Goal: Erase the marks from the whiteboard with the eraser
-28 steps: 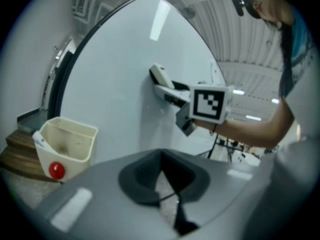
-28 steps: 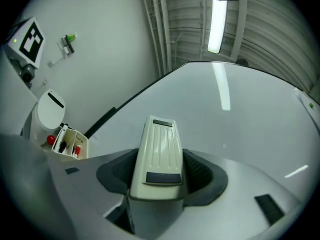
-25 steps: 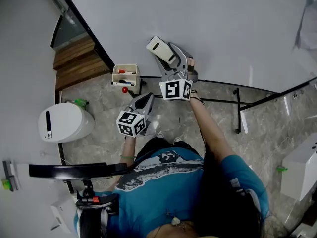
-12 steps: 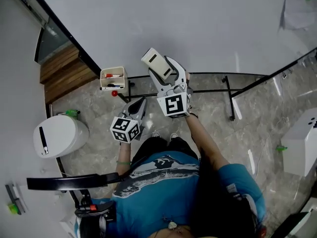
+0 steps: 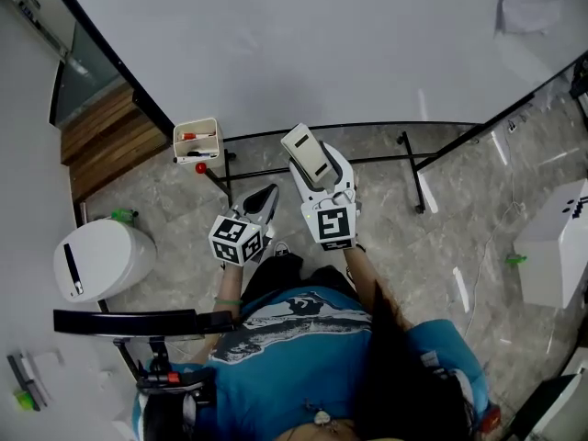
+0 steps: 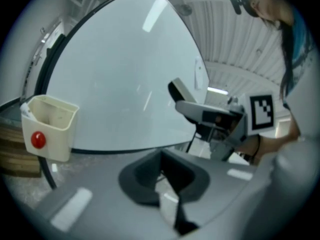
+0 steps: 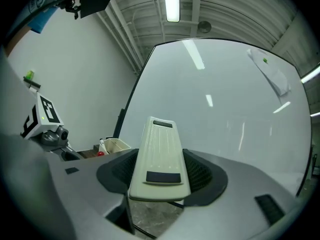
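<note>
Right gripper, clamped on the eraser, has dropped back below the whiteboard's lower edge. Left gripper is closed and empty, below the pen tray. Eraser's wiping face is hidden.

R claw clamped, L claw closed, empty.

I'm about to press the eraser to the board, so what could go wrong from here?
The eraser juts far out of the right gripper, clamped only at its rear; pressing on the whiteboard may lever it loose. A low sweep could knock the beige marker bin at the board's lower corner.
</note>
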The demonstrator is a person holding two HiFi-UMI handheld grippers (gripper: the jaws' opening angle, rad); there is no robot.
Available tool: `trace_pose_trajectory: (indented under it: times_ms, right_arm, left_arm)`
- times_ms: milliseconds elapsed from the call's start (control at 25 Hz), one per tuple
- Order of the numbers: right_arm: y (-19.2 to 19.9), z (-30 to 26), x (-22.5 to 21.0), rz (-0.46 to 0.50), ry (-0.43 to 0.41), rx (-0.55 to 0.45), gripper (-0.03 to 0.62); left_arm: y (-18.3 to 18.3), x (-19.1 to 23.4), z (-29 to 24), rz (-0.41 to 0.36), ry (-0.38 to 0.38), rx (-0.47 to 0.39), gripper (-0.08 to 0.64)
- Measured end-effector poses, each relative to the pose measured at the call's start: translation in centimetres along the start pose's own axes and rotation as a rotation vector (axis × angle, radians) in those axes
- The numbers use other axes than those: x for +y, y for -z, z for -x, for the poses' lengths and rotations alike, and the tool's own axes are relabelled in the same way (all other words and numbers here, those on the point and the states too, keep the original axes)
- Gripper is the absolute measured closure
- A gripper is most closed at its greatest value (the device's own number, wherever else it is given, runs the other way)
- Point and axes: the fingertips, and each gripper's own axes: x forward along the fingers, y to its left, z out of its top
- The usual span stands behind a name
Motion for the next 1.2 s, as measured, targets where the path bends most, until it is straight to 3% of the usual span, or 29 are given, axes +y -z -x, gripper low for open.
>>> trace_pose_trajectory:
  times_ms: [160, 440, 1000, 1200]
  right_arm:
    - [0.9, 2.7, -0.7, -0.03, 0.037, 0.018, 0.328]
    - [2.7, 12.1, -1.5, -0.06, 0.06, 0.058, 0.328]
    - [5.7, 34.2, 3.0, -0.123, -0.002, 0.086, 0.328]
    - [6.3, 35.3, 5.1, -0.152, -0.02, 0.096, 0.328]
  left_arm:
    - [-0.1, -2.0, -0.5, -0.028, 0.033, 0.001, 0.557]
    - [1.7, -9.7, 0.7, -0.04, 0.05, -0.003, 0.557]
    - [12.5, -29.1, 11.2, -0.025, -0.018, 0.038, 0.557]
    - [14.4, -29.4, 13.3, -0.017, -0.037, 0.057, 0.557]
